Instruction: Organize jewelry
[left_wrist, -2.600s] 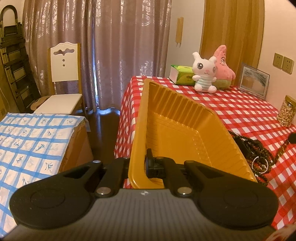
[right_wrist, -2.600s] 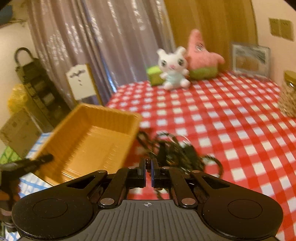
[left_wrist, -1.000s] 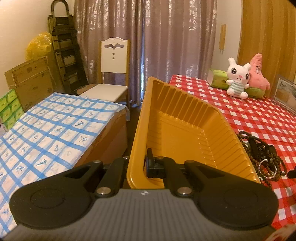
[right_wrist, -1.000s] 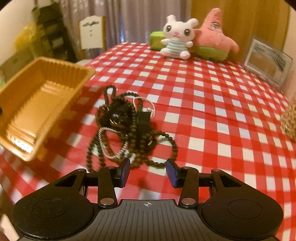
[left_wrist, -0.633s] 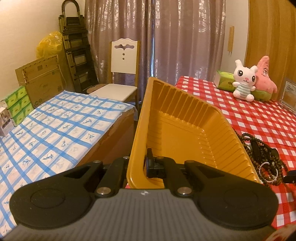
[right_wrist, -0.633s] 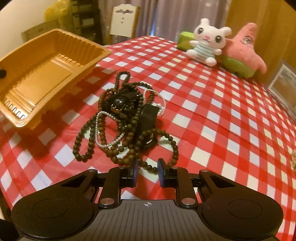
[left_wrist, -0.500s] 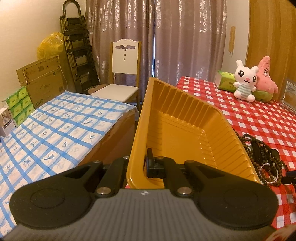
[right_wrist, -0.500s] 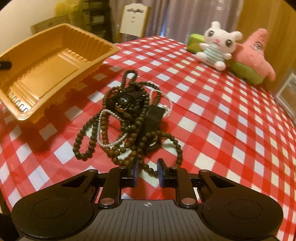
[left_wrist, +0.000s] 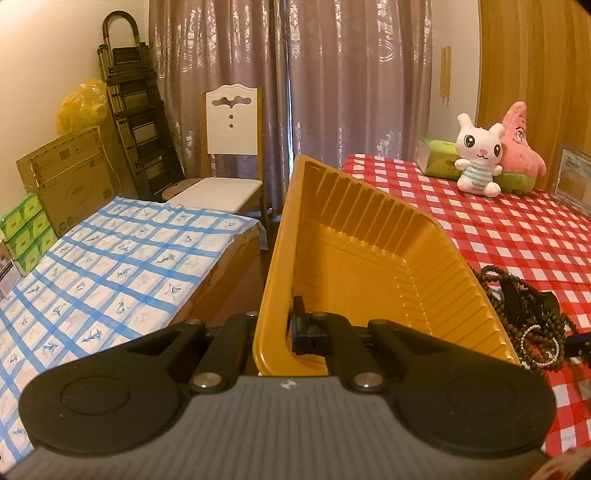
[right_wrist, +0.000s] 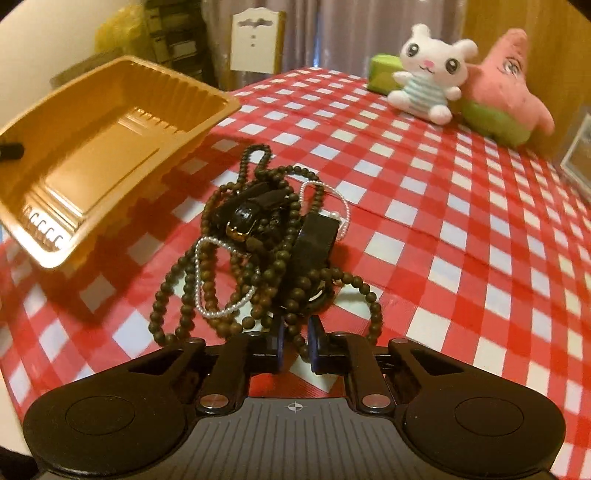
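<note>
The left tool (left_wrist: 275, 328) pinches the yellow tray's (right_wrist: 110, 122) wall at the counter's (right_wrist: 461, 229) left edge, while the right tool (right_wrist: 295, 345), jaws narrowly apart around the tangled bead pile's (right_wrist: 266, 251) nearest strand, risks dragging up the whole knot.

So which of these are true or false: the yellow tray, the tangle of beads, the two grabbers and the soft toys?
1. The left gripper is clamped on the yellow tray. True.
2. The jewelry pile already lies inside the tray. False: it lies on the checked tablecloth beside the tray, which is empty.
3. The right gripper is at the near edge of the pile, with a brown bead strand between its fingers. True.
4. The white bunny sits alone. False: the pink starfish plush is right beside it.
</note>
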